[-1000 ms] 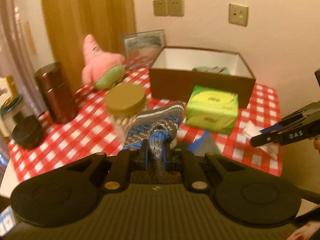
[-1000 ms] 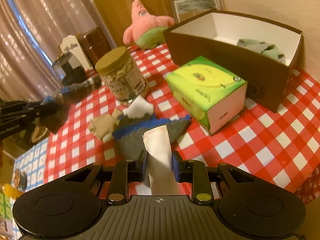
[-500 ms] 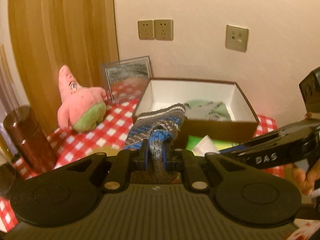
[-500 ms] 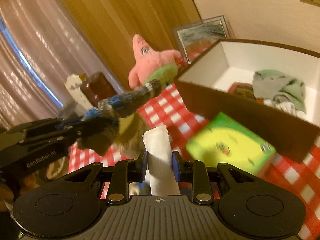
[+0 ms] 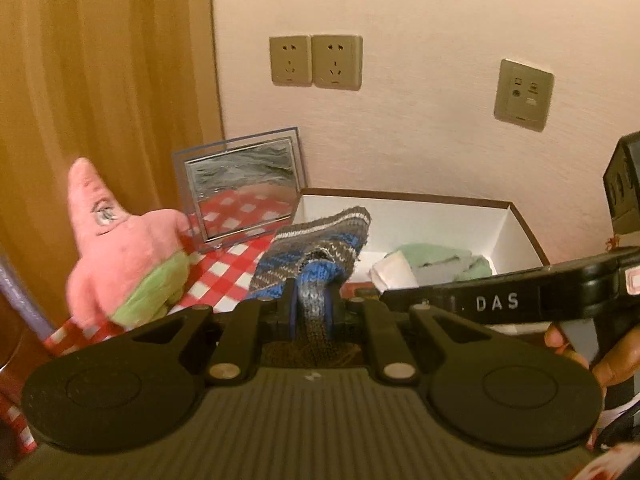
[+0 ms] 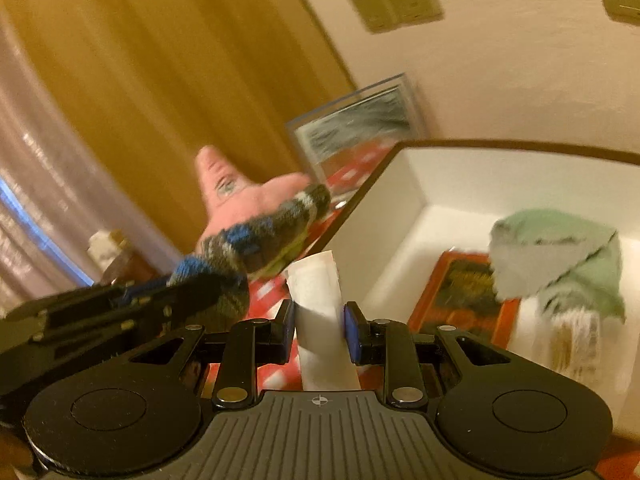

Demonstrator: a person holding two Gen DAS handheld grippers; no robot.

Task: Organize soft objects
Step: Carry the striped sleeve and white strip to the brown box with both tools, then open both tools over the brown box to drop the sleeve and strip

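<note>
Holding both tools near the brown box (image 5: pixel 520 220), we had the left gripper (image 5: pixel 311 304) pinched tight on a striped knit sock (image 5: pixel 320 240), which stuck up over the checked cloth (image 5: pixel 224 276) at the box's left edge. Our right gripper (image 6: pixel 318 322) clamped a white folded piece (image 6: pixel 316 284) just outside the box wall. Inside lay a green cloth (image 6: pixel 560 248); a pink plush star (image 5: pixel 116 248) stood beside.

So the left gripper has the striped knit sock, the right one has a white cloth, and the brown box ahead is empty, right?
Not quite: the brown box is not empty. The right wrist view shows a green cloth and an orange packet inside. The left gripper does hold the striped sock, the right gripper the white cloth.
</note>
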